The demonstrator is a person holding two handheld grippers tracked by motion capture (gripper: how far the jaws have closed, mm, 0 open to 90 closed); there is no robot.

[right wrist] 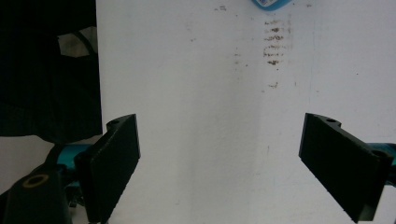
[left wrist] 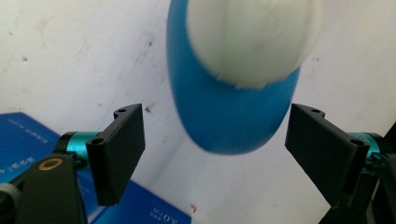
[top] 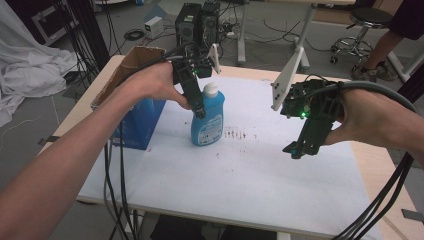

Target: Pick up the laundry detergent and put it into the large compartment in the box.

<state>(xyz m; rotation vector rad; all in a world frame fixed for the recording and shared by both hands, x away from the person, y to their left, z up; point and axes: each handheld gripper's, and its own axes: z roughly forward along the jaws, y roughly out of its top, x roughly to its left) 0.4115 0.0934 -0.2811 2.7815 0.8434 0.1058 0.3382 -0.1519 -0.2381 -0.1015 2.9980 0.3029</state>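
While the bottle stands upright on the white worktop, the left hand-held gripper hangs over it, pointing down along its near side. In the left gripper view the 2 black jaws stand wide apart, with the bottle between them: its white cap fills the top of that view and the blue body shows below. Neither pad touches the bottle; bare worktop shows on each side between plastic and jaw. The bottle stands just right of a blue box, whose corner shows at the lower left of the left gripper view. An open cardboard flap rises from the top of the box.

Well to the right, the right hand-held gripper hangs above the worktop, tilted down and toward the middle. Its jaws are also wide apart with nothing between them; the right gripper view looks down on white worktop with a patch of brown stains. The bottom edge of the bottle peeks in at the top of that view, far from the jaws. The same stains lie just right of the bottle in the high view.
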